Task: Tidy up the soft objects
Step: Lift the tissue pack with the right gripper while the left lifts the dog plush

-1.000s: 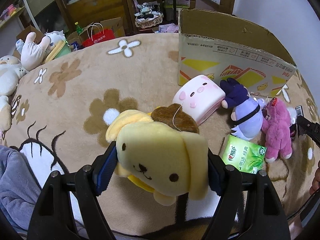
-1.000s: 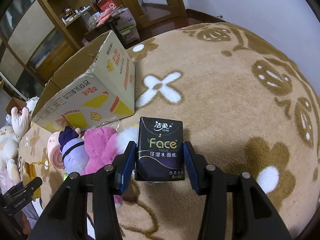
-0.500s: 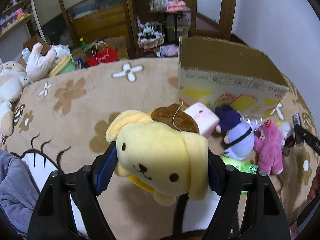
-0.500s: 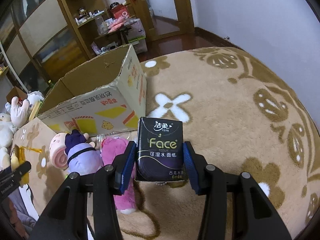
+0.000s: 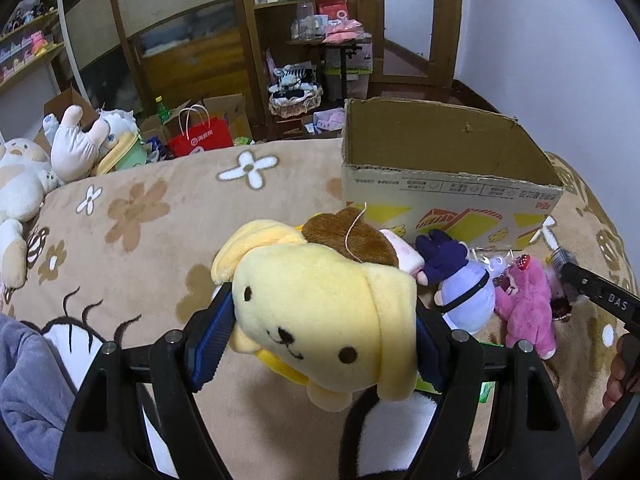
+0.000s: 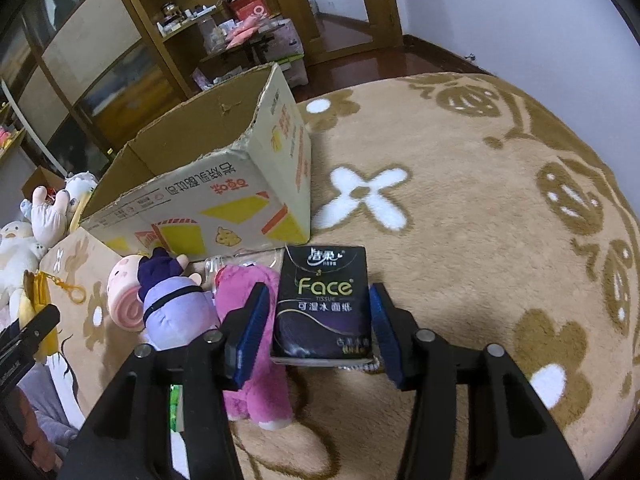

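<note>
My left gripper (image 5: 320,336) is shut on a yellow dog plush (image 5: 320,316) with a brown cap, held above the rug. My right gripper (image 6: 318,332) holds a black tissue pack (image 6: 322,304) between its jaws; small gaps show beside the pack. An open cardboard box (image 5: 448,172) stands on the rug ahead; it also shows in the right wrist view (image 6: 208,200). In front of it lie a pink roll plush (image 6: 122,300), a purple plush (image 5: 464,292) and a pink bear (image 5: 524,304). A green tissue pack (image 5: 486,388) is mostly hidden behind my left gripper.
A beige flower-patterned rug (image 6: 460,208) covers the surface. White plush toys (image 5: 24,176) lie at the far left edge. Shelves, a red bag (image 5: 200,138) and clutter stand beyond the rug. The other gripper's tip (image 5: 600,296) shows at the right.
Both grippers have risen with their loads; the box and toys now sit lower and farther. The right jaws look slightly wider around the tissue pack.
</note>
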`<state>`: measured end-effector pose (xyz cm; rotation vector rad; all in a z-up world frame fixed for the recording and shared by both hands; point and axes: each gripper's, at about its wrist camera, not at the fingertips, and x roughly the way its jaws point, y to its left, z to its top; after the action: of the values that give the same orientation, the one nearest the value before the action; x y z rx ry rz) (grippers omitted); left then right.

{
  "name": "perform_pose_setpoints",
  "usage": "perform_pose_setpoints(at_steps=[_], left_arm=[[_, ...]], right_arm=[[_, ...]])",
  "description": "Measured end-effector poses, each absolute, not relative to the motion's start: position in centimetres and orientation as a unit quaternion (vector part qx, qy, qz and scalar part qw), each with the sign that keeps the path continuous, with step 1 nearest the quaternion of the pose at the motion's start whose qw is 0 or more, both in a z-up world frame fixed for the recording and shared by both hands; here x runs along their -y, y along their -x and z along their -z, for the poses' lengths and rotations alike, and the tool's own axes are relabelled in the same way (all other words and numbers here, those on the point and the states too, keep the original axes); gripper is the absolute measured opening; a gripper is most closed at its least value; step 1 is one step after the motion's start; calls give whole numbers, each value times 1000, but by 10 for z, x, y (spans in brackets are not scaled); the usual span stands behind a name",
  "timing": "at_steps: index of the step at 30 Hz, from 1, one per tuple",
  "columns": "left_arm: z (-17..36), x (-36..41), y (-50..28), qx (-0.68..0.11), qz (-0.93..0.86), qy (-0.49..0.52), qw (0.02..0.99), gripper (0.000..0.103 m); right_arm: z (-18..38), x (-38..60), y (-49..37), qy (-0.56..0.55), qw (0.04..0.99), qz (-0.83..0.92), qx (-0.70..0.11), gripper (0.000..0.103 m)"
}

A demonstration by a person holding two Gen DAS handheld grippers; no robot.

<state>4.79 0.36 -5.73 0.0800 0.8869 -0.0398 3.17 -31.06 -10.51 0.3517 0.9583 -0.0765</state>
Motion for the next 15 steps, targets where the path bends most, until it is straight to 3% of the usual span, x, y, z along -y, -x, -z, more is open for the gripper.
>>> perform_pose_setpoints(at_steps=[15], left_arm=[[49,4,-55,-401,30,-43,914,77]], right_arm=[[99,299,-46,-119,893,43,-433,51]])
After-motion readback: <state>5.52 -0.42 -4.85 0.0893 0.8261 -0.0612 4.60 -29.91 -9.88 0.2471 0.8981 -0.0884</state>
